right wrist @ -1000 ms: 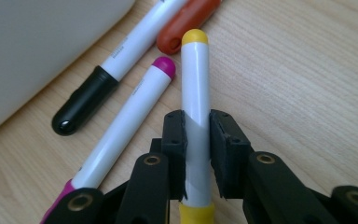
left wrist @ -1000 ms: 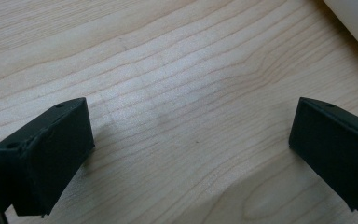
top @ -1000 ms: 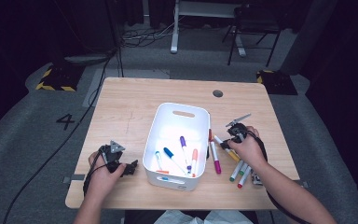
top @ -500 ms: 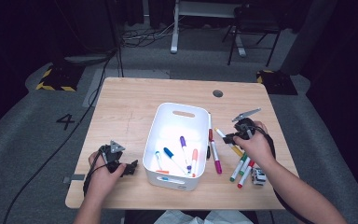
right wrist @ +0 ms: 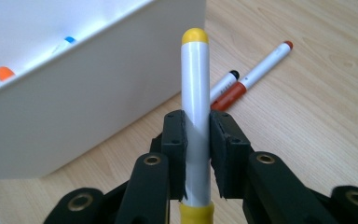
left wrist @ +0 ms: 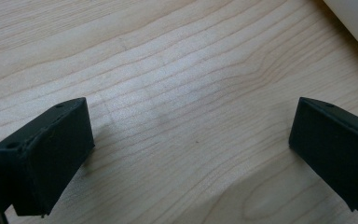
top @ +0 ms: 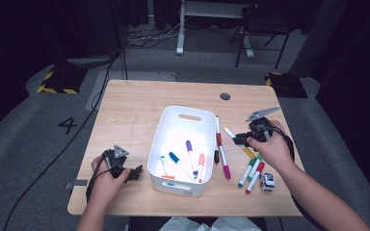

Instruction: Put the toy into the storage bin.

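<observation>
The right gripper point(right wrist: 196, 140) is clamping a yellow-capped marker point(right wrist: 195, 88), the white bin point(top: 183, 147) lying at its nine o'clock. The left gripper point(left wrist: 191, 140) is gaping wide over bare table point(left wrist: 177, 70), holding nothing.

The yellow marker point(right wrist: 195, 116) has a white barrel with a yellow cap at each visible end. It is clamped mid-barrel between the right gripper's point(right wrist: 196, 140) jaws, just beside the white bin point(top: 160, 144), above the table, pointing away along the jaws.
</observation>
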The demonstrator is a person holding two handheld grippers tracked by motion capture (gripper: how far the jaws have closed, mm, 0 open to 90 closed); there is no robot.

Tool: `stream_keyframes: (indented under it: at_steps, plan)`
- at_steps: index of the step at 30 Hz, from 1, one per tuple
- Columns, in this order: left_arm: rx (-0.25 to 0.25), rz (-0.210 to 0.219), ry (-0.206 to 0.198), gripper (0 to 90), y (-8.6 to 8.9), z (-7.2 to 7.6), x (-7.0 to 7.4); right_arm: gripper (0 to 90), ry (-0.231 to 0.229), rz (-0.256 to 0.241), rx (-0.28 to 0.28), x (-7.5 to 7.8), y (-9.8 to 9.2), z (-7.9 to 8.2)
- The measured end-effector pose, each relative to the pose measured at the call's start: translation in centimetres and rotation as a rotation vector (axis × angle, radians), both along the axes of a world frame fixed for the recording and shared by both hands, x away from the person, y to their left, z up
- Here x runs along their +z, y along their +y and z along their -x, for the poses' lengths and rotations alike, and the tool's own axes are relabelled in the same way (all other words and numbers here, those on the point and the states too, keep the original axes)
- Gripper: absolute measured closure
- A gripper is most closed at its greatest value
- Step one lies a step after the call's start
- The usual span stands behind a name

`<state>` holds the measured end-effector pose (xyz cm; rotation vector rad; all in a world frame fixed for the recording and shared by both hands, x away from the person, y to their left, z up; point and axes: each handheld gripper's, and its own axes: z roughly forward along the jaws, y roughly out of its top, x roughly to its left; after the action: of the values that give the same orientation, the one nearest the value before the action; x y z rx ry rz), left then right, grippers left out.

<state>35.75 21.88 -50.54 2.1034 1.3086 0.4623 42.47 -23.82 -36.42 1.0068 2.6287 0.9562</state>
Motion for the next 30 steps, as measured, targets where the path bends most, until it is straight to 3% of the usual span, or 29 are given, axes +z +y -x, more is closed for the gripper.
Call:
stream_keyframes:
  at_steps: [10, 16, 30]
  plan:
    - [0.002, 0.001, -0.002, 0.1, 0.0, 0.0, 0.0, 76.5, -0.052, -0.014, 0.074, 2.9, 1.1, 1.2]
    - [0.002, -0.002, -0.003, 0.1, 0.0, 0.0, 0.0, 76.4, -0.058, -0.032, 0.089, 4.4, 2.0, 1.4]
    - [0.001, 0.000, 0.000, 0.1, 0.0, 0.0, 0.0, 76.4, -0.075, -0.034, 0.150, 5.5, 6.3, 1.0]
